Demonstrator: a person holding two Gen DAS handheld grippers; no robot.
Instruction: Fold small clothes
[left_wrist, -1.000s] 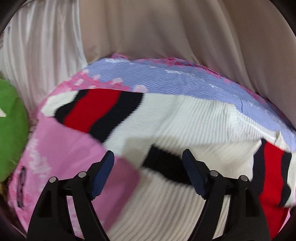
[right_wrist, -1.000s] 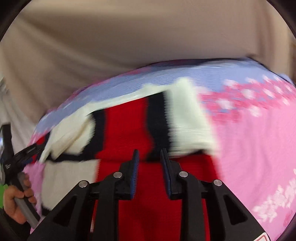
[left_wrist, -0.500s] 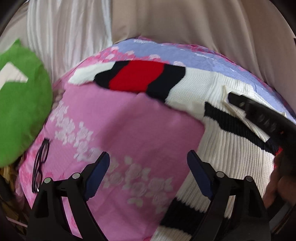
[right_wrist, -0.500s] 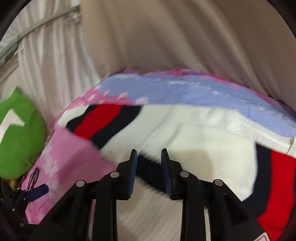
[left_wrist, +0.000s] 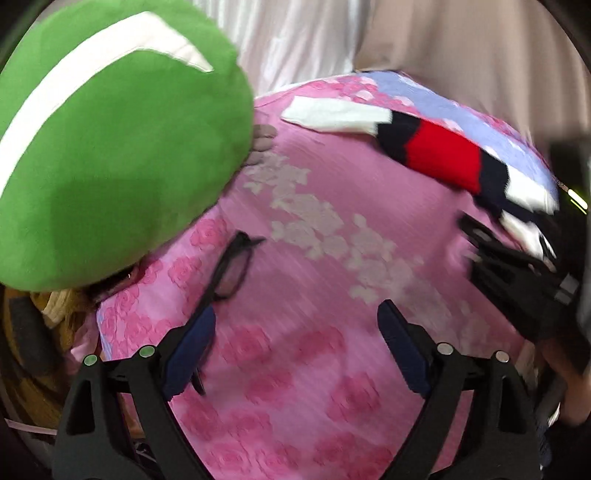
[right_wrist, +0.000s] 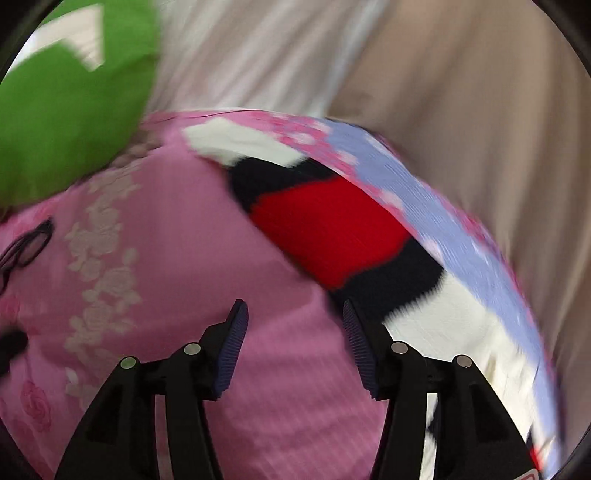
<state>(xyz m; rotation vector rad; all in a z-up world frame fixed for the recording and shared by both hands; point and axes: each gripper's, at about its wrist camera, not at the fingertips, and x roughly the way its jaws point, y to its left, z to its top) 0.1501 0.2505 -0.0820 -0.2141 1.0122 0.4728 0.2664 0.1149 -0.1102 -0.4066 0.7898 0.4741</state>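
Observation:
A knitted sweater, white with black and red bands, lies on the pink floral bedspread (left_wrist: 295, 229). Its sleeve (left_wrist: 439, 158) stretches across the upper right of the left wrist view. My left gripper (left_wrist: 295, 326) is open over bare bedspread, left of the sweater, with nothing between its fingers. In the right wrist view the sleeve (right_wrist: 332, 229) runs diagonally, with the white body (right_wrist: 443, 325) lower right. My right gripper (right_wrist: 293, 317) is open, its right finger at the sleeve's lower edge, holding nothing. The right gripper (left_wrist: 517, 266) shows blurred beside the sweater.
A big green cushion (left_wrist: 103, 147) with a white stripe fills the left side. Black-framed glasses (left_wrist: 232, 266) lie on the bedspread just ahead of my left finger. Pale curtains (right_wrist: 443, 92) hang behind the bed. A lilac band of bedspread (right_wrist: 461, 229) borders the far edge.
Both views have swung left toward the green cushion. My right gripper, narrowly closed before, has opened. The left gripper moved off the sweater onto bare pink bedspread near the glasses.

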